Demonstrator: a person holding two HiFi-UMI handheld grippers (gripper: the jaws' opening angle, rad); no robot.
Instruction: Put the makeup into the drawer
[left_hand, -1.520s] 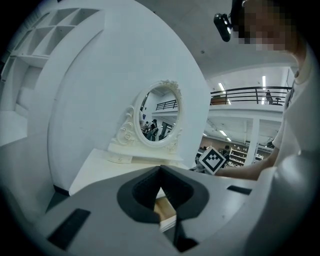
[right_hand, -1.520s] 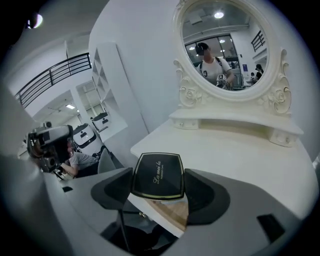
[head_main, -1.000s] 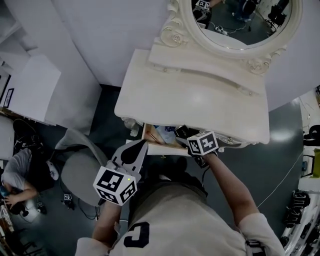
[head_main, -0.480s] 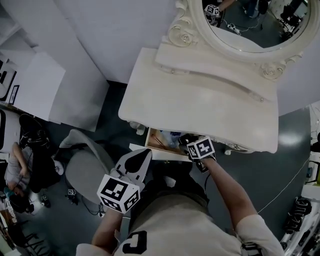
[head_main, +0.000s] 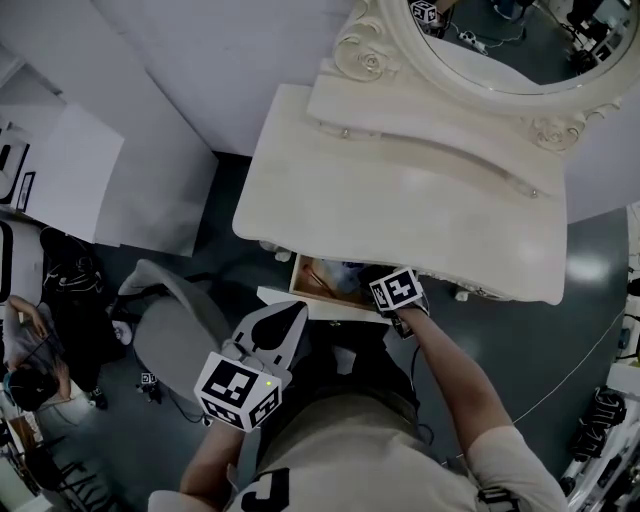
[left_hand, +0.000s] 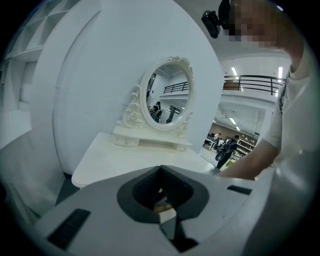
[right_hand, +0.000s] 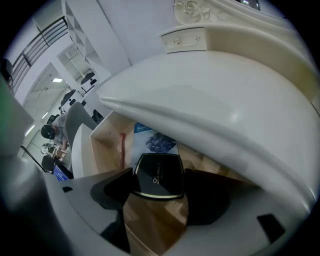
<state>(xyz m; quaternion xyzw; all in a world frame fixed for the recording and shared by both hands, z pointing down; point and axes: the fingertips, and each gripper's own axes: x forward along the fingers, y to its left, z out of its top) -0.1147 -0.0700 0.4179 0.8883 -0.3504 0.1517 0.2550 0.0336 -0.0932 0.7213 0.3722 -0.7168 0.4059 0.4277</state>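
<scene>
White walls and a dark floor frame a cream dressing surface (head_main: 400, 215) with an oval mirror (head_main: 500, 40) in a carved frame at its far edge. Below the near edge, a drawer (right_hand: 102, 145) with a pale wooden inside stands pulled open.

A black compact (right_hand: 159, 167) with a gold rim carries 1 line of gold script on its lid, too small and slanted to read. Farther back in the drawer lies a blue packet (right_hand: 155, 139) with a picture of dark berries; the white lettering on its top band is partly hidden under the surface edge and cannot be read. A pinkish stick (right_hand: 122, 147) lies left of the packet.

The right claw (right_hand: 158, 181) reaches under the surface edge, forearm (head_main: 455, 375) stretched forward, its 2 jaws closed on the compact's left and right sides, holding it flat over the drawer's near part. The left claw (left_hand: 161, 168) hangs back at chest level, near and left of the drawer, pointing toward the mirror with its tips together and nothing gripped.
</scene>
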